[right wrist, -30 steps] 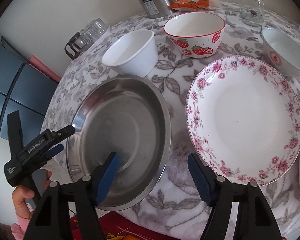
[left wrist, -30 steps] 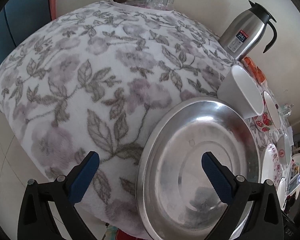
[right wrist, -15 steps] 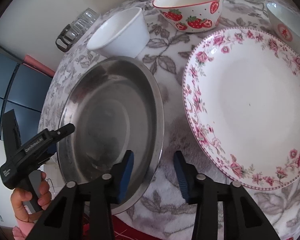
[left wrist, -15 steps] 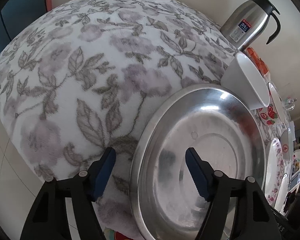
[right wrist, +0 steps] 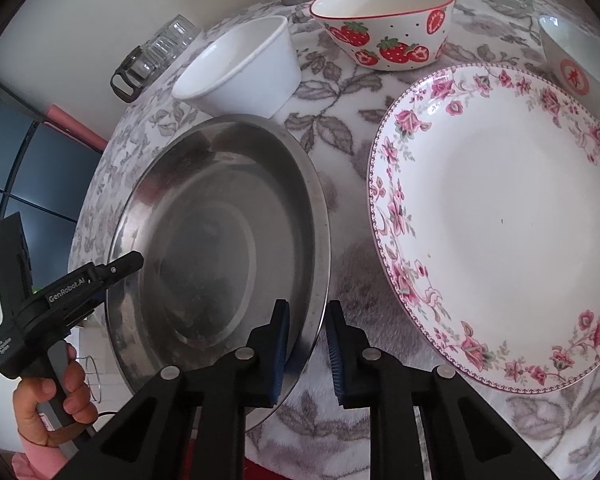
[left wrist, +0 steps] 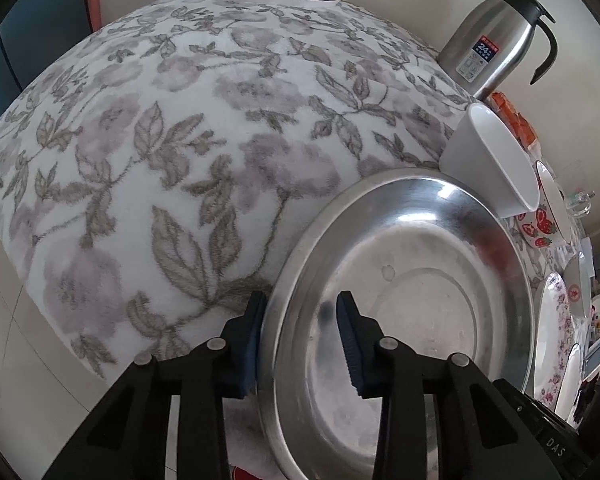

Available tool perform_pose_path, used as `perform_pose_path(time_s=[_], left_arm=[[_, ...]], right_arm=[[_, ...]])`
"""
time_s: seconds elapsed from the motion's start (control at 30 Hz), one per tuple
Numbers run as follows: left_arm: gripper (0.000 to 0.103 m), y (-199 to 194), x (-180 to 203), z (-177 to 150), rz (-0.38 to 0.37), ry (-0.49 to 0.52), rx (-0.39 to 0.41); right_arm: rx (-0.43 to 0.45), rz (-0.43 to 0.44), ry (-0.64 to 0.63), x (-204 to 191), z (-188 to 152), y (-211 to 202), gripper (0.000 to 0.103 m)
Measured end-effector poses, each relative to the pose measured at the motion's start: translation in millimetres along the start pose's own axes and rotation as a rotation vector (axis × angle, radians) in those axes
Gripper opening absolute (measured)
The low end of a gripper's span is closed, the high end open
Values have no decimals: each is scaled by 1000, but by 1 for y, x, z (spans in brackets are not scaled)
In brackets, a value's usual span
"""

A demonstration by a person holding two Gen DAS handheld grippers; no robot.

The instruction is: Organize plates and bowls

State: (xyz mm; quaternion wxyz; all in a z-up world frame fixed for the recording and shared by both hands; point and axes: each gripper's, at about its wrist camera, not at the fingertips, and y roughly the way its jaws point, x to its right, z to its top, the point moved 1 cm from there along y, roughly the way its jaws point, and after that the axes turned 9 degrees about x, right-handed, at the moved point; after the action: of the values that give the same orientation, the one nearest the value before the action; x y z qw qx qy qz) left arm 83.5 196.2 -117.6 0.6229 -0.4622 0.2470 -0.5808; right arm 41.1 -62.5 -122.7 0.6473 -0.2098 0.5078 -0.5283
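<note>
We had both grippers at the round stainless-steel dish (left wrist: 412, 312), which lay on the grey-and-white floral tablecloth (left wrist: 180, 140). Our left gripper (left wrist: 300, 320) straddled the dish's rim on its left edge: the left pad sat outside against the rim, the right pad stood over the dish floor inside. Its jaws had just been closing, narrow now with the rim between them; whether both pads pressed, we could not tell.

Our right gripper (right wrist: 306, 324) straddled the rim at the dish's opposite, near-right edge (right wrist: 220, 232), one blue pad inside, one outside over the cloth. Those jaws had just been closing too, drawn close about the rim, though a sliver of gap showed at the outer pad.

Ahead of the right gripper, past the dish, stood a plain white bowl (right wrist: 244, 68), touching the dish's far rim. Further ahead sat a strawberry-patterned bowl (right wrist: 384, 20). Just right of that gripper lay a white plate with a pink floral border (right wrist: 500, 220). A hand (right wrist: 56, 400) gripped the left tool's handle.
</note>
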Motion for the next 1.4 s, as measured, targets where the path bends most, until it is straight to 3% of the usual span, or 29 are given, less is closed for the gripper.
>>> perform_pose_path(time_s=[0.27, 0.57, 0.8, 1.4], left_arm=[[37, 3, 3, 2, 24, 10, 1], [37, 1, -2, 3, -17, -46, 14], [37, -9, 0, -1, -48, -54, 21], [37, -26, 12, 6, -44, -35, 30]], right_arm=[[-4, 20, 15, 3, 0, 1, 20], [-1, 64, 18, 6, -1, -6, 19], [2, 51, 23, 9, 1, -8, 19], [49, 30, -15, 2, 5, -26, 19]])
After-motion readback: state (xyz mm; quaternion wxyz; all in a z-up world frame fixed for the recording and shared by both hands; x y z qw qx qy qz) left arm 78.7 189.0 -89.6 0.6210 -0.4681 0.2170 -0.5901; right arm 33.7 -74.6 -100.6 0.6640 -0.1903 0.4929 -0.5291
